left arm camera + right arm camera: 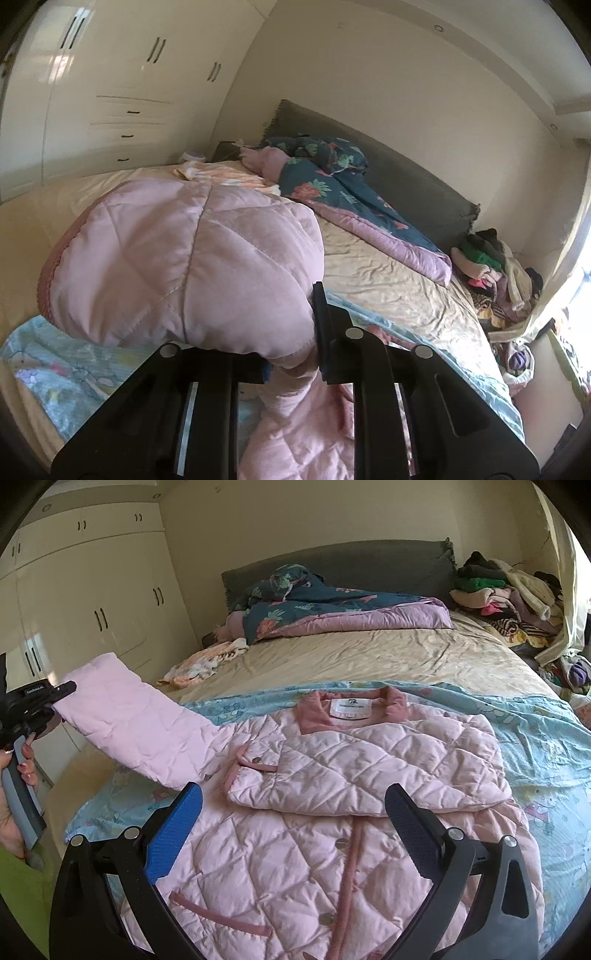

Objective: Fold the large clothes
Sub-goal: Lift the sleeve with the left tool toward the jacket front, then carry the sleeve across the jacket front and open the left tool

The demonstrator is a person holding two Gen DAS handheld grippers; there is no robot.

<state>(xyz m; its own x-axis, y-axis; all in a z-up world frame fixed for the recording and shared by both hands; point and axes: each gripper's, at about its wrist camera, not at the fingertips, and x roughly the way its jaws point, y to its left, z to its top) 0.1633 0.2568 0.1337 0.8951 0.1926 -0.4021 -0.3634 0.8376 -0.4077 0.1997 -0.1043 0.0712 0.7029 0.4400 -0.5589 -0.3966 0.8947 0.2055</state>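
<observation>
A pink quilted jacket (332,812) lies front up on a light blue cartoon sheet (535,738) on the bed. One sleeve (369,768) is folded across its chest. The other sleeve (133,723) is lifted off to the left, and my left gripper (62,694) is shut on its cuff end. In the left wrist view that sleeve (184,266) bulges in front of the camera, pinched at my left gripper (314,354). My right gripper (295,812) hovers open over the jacket's middle, holding nothing.
A floral quilt (332,609) is bunched against the grey headboard (332,565). A pile of clothes (509,590) sits at the bed's far right corner, and a small pale garment (203,661) lies mid-left. White wardrobes (92,602) line the left wall.
</observation>
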